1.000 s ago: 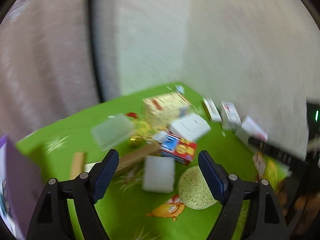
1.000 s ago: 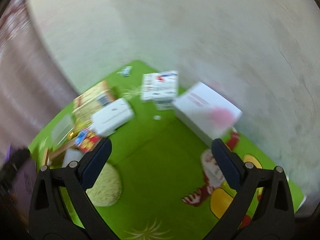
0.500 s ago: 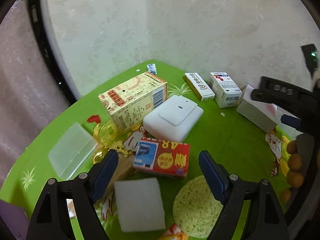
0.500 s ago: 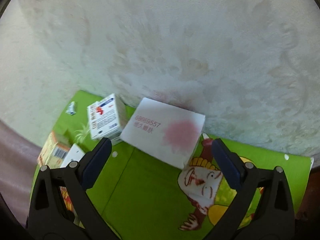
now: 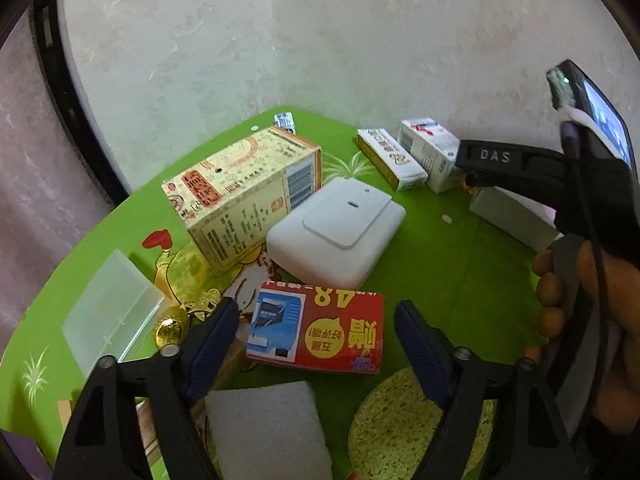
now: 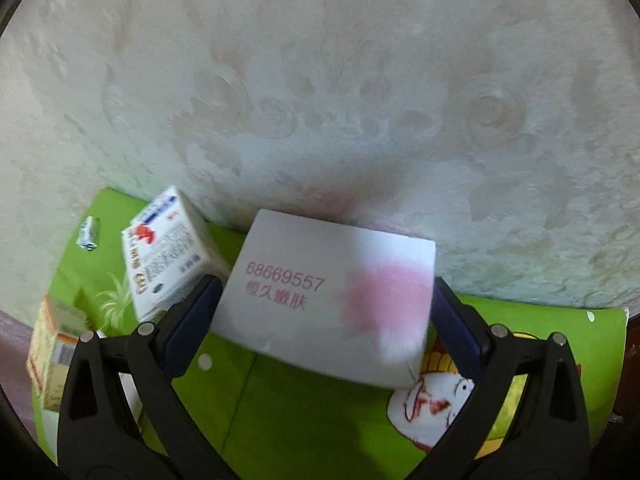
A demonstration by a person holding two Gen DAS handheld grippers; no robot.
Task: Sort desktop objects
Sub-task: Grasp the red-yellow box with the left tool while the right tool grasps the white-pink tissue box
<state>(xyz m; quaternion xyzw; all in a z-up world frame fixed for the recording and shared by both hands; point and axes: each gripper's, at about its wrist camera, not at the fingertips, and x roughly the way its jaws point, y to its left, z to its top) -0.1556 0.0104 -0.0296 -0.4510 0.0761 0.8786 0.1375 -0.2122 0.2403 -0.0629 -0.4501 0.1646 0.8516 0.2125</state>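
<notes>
The white box with pink print [image 6: 332, 304] lies between the fingers of the right tongs [image 6: 326, 318], which are spread wide on either side of it; contact cannot be told. Its far edge sits against the wall [image 6: 320, 80], and a blue-and-white carton [image 6: 168, 256] stands just left of the left finger. The left tongs [image 5: 314, 346] are open above the red packet [image 5: 320, 330]. A white sponge [image 5: 268, 428] and a round yellow sponge [image 5: 396, 424] lie nearer, and a white switch plate [image 5: 336, 228] beyond, with bare green bench [image 5: 452, 264] to their right.
</notes>
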